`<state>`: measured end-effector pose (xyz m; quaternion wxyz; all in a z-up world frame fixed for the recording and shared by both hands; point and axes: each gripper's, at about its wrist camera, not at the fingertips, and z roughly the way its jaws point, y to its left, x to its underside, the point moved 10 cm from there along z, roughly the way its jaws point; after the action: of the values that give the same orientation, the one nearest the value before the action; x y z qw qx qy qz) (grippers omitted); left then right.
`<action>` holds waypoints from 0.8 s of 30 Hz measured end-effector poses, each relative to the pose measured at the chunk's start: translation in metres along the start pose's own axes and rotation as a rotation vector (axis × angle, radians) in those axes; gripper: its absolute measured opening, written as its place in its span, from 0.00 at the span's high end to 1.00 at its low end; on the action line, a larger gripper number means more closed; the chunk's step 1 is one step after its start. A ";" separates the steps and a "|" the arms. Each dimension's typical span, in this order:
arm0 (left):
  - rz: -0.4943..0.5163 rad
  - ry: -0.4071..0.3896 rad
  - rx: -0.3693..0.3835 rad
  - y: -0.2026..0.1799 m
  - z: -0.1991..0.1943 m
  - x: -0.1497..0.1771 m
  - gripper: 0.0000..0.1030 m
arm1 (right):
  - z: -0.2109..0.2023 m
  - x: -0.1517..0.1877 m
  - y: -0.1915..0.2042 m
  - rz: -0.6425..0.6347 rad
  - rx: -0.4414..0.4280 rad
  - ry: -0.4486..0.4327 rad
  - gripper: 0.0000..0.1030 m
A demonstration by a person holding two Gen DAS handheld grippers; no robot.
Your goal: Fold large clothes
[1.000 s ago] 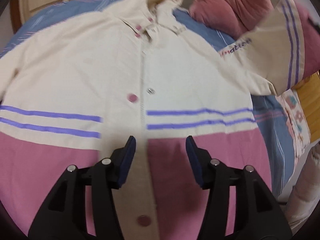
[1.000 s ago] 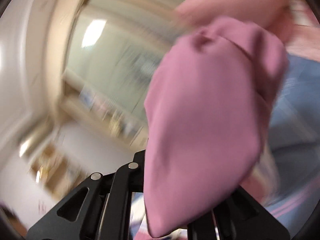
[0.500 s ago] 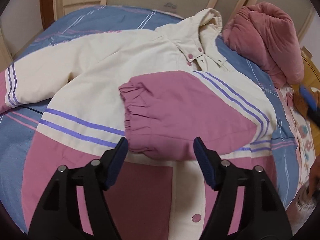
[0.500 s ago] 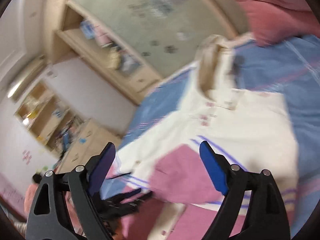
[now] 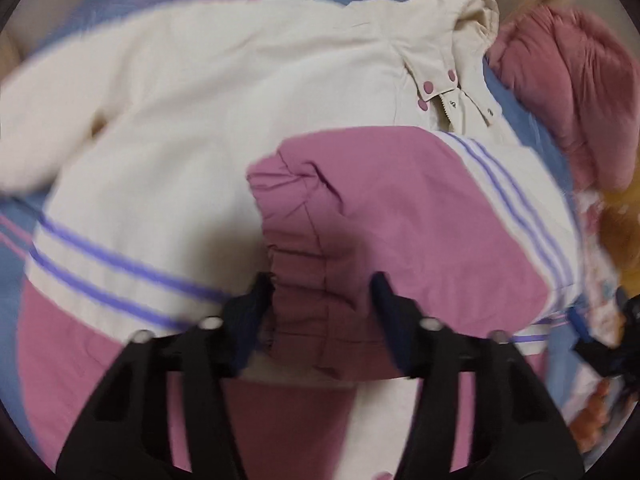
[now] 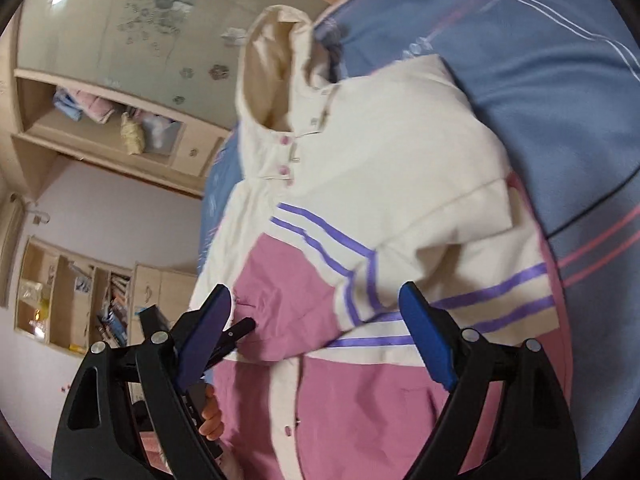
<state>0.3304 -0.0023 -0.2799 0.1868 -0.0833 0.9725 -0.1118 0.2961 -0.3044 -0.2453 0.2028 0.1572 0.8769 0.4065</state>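
Note:
A cream and pink hooded jacket [image 5: 224,128] with purple stripes lies front-up on a blue bed [image 6: 520,60]. Its right sleeve [image 5: 400,216] is folded across the chest, pink cuff [image 5: 304,280] toward me. My left gripper [image 5: 320,304] is open, its fingers on either side of the cuff, low over it. My right gripper [image 6: 316,320] is open and empty above the jacket's [image 6: 380,160] right side, over the folded sleeve [image 6: 288,304]. The left gripper's tip [image 6: 236,332] shows at the cuff in the right wrist view.
A pink quilted bundle [image 5: 580,92] lies at the head of the bed beside the hood [image 5: 476,12]. Wooden shelves and cabinets [image 6: 100,128] line the wall beyond the bed. The jacket's left sleeve [image 5: 36,136] lies spread out to the left.
The right gripper has let go of the sleeve, which now lies across the chest, and drawn back open. The left gripper has moved down and forward until its fingers flank the cuff.

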 end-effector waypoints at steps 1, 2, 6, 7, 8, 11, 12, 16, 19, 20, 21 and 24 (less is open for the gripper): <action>0.042 -0.020 -0.025 -0.003 -0.001 -0.006 0.63 | -0.003 0.000 0.000 0.007 -0.007 -0.006 0.16; 0.051 -0.017 -0.026 -0.004 -0.002 -0.009 0.67 | -0.005 -0.001 0.001 0.013 -0.021 -0.016 0.16; 0.080 -0.095 0.007 -0.009 -0.020 -0.035 0.73 | -0.012 -0.008 -0.002 0.005 0.005 -0.070 0.16; 0.093 -0.125 -0.005 -0.011 -0.024 -0.043 0.73 | -0.010 -0.011 -0.004 0.009 0.018 -0.074 0.16; 0.100 -0.146 -0.014 -0.011 -0.027 -0.049 0.73 | -0.010 -0.012 -0.007 0.028 0.021 -0.070 0.16; 0.089 -0.158 -0.009 -0.014 -0.028 -0.065 0.73 | -0.008 -0.011 -0.010 0.068 -0.019 -0.045 0.16; 0.087 -0.161 -0.004 -0.015 -0.027 -0.069 0.73 | -0.006 -0.011 -0.010 0.083 -0.041 -0.030 0.16; 0.085 -0.192 0.020 -0.020 -0.036 -0.078 0.73 | 0.019 -0.010 -0.011 0.160 -0.126 0.052 0.16; 0.096 -0.217 0.020 -0.023 -0.040 -0.084 0.73 | 0.040 -0.022 -0.027 0.216 -0.103 0.028 0.17; 0.093 -0.215 0.012 -0.022 -0.039 -0.085 0.73 | 0.038 -0.030 -0.031 0.236 -0.119 -0.022 0.19; 0.089 -0.212 0.006 -0.021 -0.037 -0.084 0.73 | 0.030 -0.041 -0.037 0.248 -0.132 -0.107 0.30; 0.070 -0.198 -0.006 -0.015 -0.027 -0.087 0.73 | 0.006 -0.055 -0.056 0.224 -0.050 -0.260 0.65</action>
<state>0.4016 0.0063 -0.2222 0.2855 -0.0604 0.9519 -0.0934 0.3404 -0.3590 -0.2798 0.2719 0.3005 0.8098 0.4243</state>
